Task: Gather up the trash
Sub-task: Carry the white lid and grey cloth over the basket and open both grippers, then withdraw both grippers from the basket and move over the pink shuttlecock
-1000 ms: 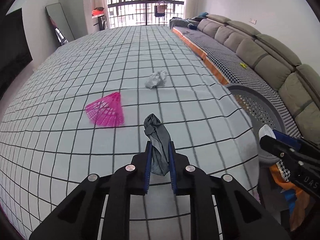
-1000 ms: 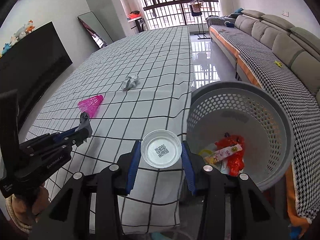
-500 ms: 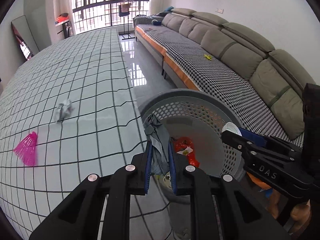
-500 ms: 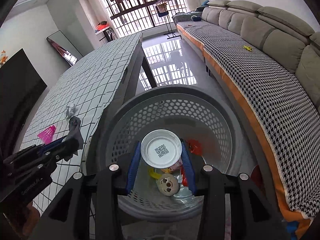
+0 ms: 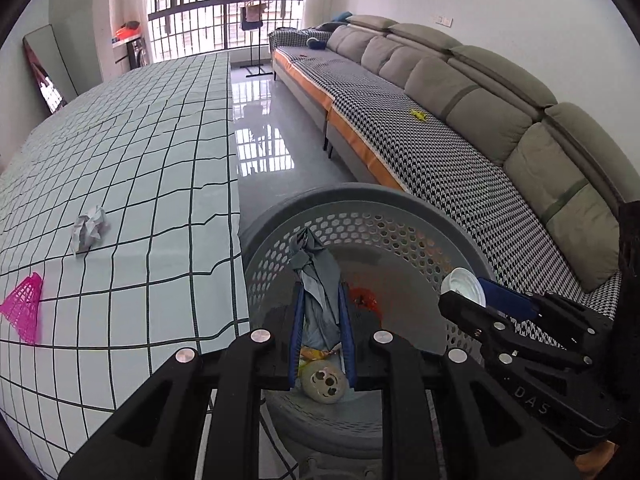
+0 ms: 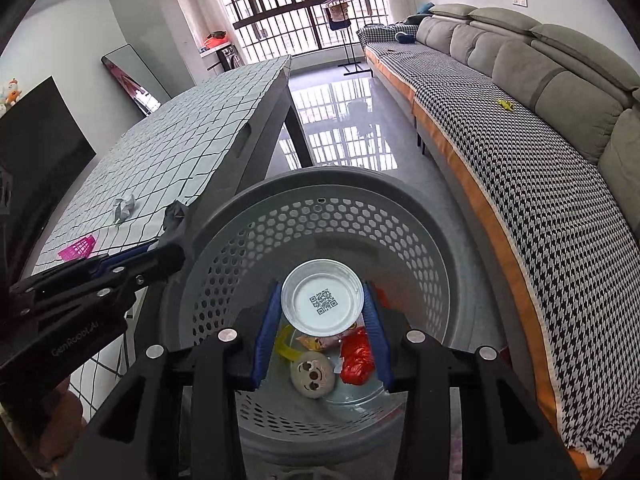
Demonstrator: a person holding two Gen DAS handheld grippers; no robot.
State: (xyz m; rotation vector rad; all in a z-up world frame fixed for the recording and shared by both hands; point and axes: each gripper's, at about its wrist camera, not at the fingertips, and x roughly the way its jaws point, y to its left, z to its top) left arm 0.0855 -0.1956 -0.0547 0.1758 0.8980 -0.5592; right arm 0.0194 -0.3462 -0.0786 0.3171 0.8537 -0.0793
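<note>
My left gripper is shut on a crumpled grey wrapper, held above the grey perforated basket. Beside it, my right gripper is shut on a small round plastic lid with a QR code, also over the basket. The same lid shows in the left wrist view. Inside the basket lie a red wrapper, a round beige toy face and yellow scraps. On the checked tablecloth remain a crumpled white paper and a pink mesh cone.
The table with its checked cloth stands left of the basket. A long grey sofa with a houndstooth cover runs along the right. Glossy floor lies between them. A mirror leans on the far wall.
Both grippers swung right from over the table to above the basket, carrying the wrapper and the lid. The basket now fills the lower middle of both views.
</note>
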